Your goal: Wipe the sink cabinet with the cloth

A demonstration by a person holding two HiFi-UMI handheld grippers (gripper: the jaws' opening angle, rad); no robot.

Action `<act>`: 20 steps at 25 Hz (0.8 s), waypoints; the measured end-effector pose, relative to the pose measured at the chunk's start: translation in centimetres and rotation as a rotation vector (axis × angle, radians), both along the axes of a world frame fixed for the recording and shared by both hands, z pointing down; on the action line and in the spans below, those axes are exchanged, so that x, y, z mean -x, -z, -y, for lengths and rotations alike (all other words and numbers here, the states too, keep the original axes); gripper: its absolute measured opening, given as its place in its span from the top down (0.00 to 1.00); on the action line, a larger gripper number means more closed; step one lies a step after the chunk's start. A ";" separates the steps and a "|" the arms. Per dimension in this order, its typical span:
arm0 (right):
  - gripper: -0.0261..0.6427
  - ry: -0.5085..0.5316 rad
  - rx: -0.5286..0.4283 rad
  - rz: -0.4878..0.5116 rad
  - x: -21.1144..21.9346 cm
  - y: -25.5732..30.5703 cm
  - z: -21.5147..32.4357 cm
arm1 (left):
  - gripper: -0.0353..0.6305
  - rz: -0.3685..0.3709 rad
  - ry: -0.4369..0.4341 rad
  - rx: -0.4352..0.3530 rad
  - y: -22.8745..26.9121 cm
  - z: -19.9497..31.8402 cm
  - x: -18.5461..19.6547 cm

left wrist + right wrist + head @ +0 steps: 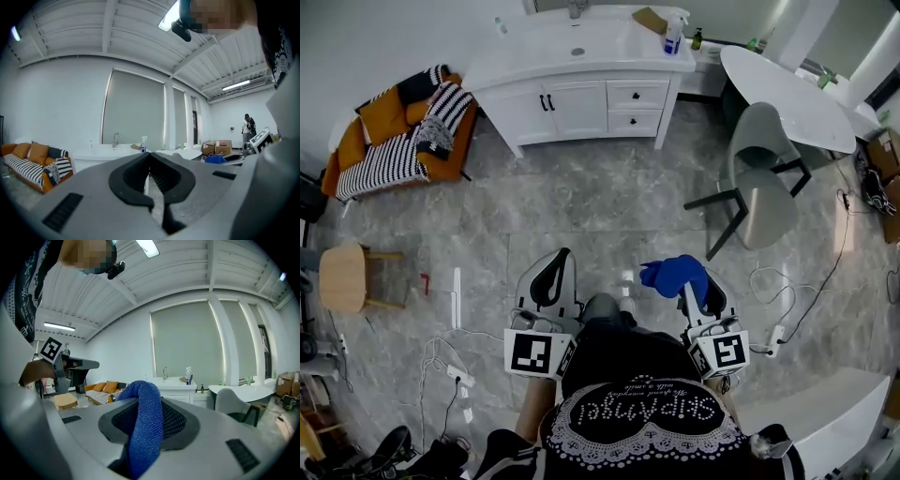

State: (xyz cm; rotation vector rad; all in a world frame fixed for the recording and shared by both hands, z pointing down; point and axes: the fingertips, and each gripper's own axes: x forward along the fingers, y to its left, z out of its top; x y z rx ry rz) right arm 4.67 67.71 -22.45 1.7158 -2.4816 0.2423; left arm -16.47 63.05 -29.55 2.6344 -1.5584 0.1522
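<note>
The white sink cabinet (581, 98) stands across the room at the far wall, with a basin and tap on top; the same sink cabinet (101, 157) shows far off past the left jaws, and as a small sink cabinet (176, 390) past the right ones. My right gripper (686, 281) is shut on a blue cloth (673, 274), and the blue cloth (145, 423) bulges out between the jaws. My left gripper (551, 277) is shut with nothing in it, its jaws meeting in the left gripper view (150, 161). Both are held near the person's waist, well short of the cabinet.
A spray bottle (673, 36) and a brown item stand on the cabinet top. An orange sofa (398, 131) lies left, a round white table (787, 98) and grey chair (759, 178) right. A wooden stool (342, 277) and floor cables (450, 370) are near. Another person (247, 127) stands far off.
</note>
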 end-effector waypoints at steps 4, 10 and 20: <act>0.79 -0.007 0.021 0.003 -0.4 -0.4 1.0 | 0.94 0.011 0.008 0.025 -0.8 1.2 0.1; 0.79 -0.027 0.046 -0.006 -0.7 -1.0 2.6 | 0.94 -0.002 -0.007 0.025 -1.0 3.9 -0.4; 0.79 -0.063 0.071 -0.018 1.3 0.3 10.2 | 0.94 -0.021 -0.083 0.014 0.2 12.2 0.3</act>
